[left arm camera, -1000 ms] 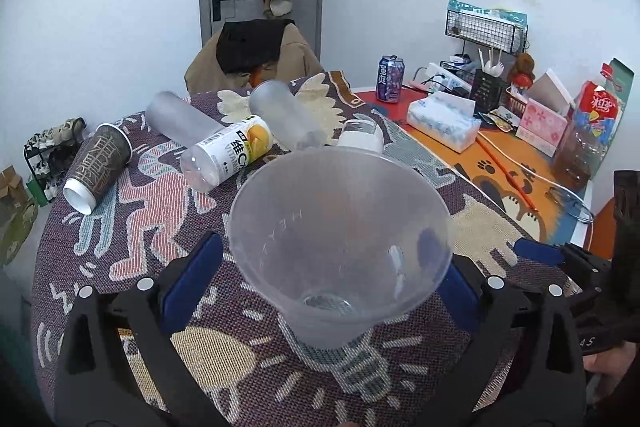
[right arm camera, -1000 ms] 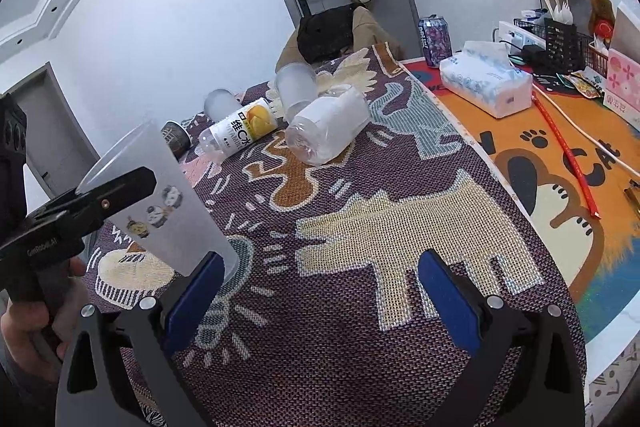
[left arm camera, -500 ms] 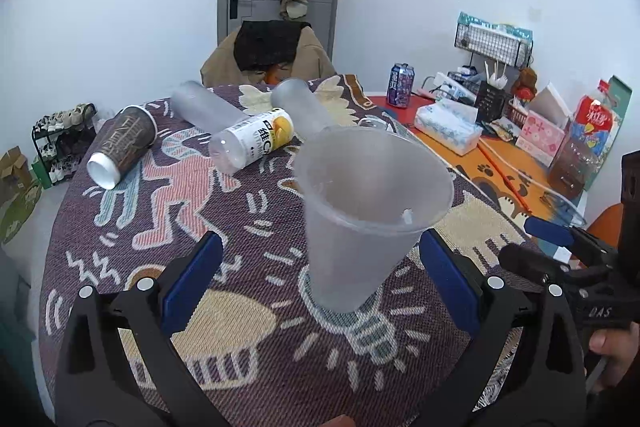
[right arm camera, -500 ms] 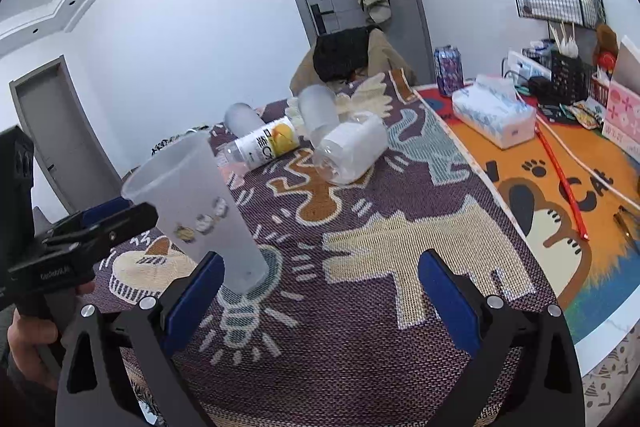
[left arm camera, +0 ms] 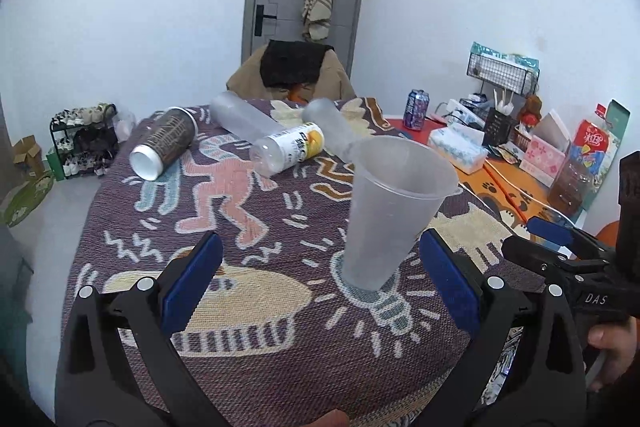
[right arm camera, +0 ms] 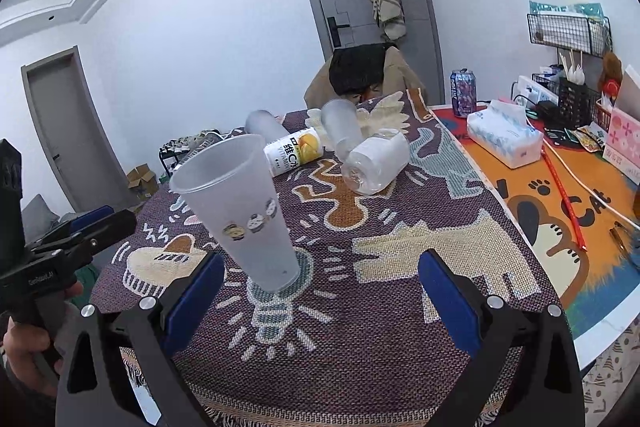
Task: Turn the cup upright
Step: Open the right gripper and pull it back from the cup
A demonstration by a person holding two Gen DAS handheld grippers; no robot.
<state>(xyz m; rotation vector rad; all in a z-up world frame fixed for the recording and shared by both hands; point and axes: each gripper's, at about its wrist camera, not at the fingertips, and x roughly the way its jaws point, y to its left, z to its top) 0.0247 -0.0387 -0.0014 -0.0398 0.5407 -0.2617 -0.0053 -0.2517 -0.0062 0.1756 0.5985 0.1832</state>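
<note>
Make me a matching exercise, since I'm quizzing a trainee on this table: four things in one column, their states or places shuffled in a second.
Things
1. frosted plastic cup
2. brown paper cup
3. purple drink can
4. tissue pack

States or places
A. lying on its side, white inside facing the camera
B. standing upright on the light-bulb pattern
C. resting on the orange cat mat
D. standing upright at the far red end of the mat

Pairs: 1-B, 2-A, 3-D, 4-C

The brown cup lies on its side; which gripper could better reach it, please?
Probably the left gripper: open, brown cup clear ahead-left; the upright cup hides it from the right gripper.
</note>
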